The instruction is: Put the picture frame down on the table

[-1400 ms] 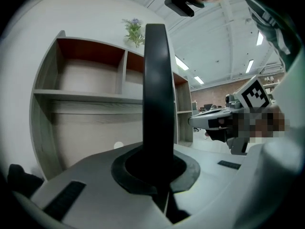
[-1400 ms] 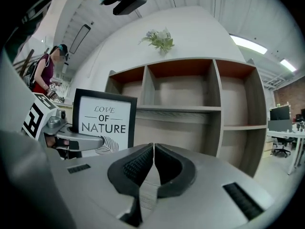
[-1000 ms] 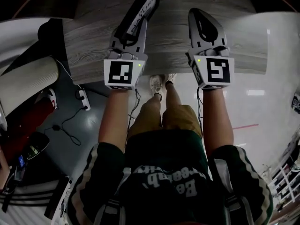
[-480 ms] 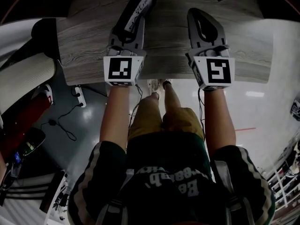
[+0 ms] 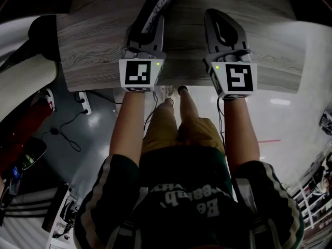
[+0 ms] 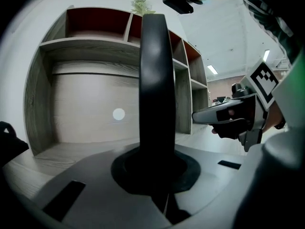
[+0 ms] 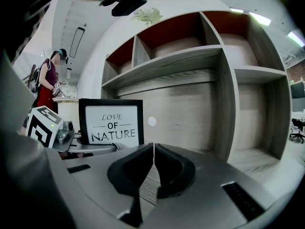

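A black picture frame [image 5: 160, 5] with a white "LOVE OF NATURE" print [image 7: 112, 123] stands upright in my left gripper [image 5: 149, 26], which is shut on its lower edge. In the left gripper view the frame [image 6: 155, 80] shows edge-on, rising as a dark bar from between the pads. It hangs just over the grey wooden table [image 5: 93, 51]. To its right my right gripper [image 5: 222, 19] is over the same table. Its pads [image 7: 153, 156] are closed together with nothing between them. It also appears at the right of the left gripper view [image 6: 224, 118].
A wooden shelf unit [image 7: 209, 56] with open compartments stands behind the table, with a small plant [image 7: 148, 15] on top. The table's near edge [image 5: 181, 84] runs just under both hands. Cables and a power strip [image 5: 82, 101] lie on the floor at the left. A person [image 7: 50, 75] stands far off.
Both grippers have sunk toward the tabletop, the left one carrying the frame down with it. Both stay shut.
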A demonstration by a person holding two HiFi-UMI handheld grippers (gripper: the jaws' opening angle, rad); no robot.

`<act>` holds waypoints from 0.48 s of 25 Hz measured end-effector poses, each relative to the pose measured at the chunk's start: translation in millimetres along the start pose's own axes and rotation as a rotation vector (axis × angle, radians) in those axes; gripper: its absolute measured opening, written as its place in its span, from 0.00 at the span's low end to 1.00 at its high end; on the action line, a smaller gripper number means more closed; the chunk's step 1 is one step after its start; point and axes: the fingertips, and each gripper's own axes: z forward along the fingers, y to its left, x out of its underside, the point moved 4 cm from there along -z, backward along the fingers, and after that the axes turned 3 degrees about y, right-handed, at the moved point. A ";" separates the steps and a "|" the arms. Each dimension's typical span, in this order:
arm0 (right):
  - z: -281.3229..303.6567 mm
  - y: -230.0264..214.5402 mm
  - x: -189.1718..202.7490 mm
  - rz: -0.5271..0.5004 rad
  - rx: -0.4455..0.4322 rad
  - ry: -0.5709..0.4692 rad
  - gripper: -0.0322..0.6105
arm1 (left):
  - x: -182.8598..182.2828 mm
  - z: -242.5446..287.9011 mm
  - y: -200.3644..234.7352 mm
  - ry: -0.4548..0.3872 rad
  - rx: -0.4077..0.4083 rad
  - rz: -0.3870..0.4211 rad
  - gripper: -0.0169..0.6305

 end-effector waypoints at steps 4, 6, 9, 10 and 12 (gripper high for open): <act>-6.3 -4.0 0.0 -0.005 0.002 0.013 0.11 | -3.6 0.3 -6.4 0.018 -0.001 0.012 0.09; -4.9 -0.9 -2.0 -0.004 -0.009 0.007 0.11 | -3.2 0.1 -8.0 0.022 0.008 0.013 0.18; -3.1 1.1 2.5 0.003 -0.009 0.012 0.11 | 0.6 0.9 -7.1 0.023 0.012 0.013 0.21; -2.4 2.0 5.4 0.006 -0.007 0.020 0.11 | 2.3 1.1 -5.7 0.022 0.013 0.015 0.21; -0.4 4.5 9.2 0.006 -0.006 0.025 0.11 | 6.1 1.2 -2.6 0.023 0.015 0.015 0.23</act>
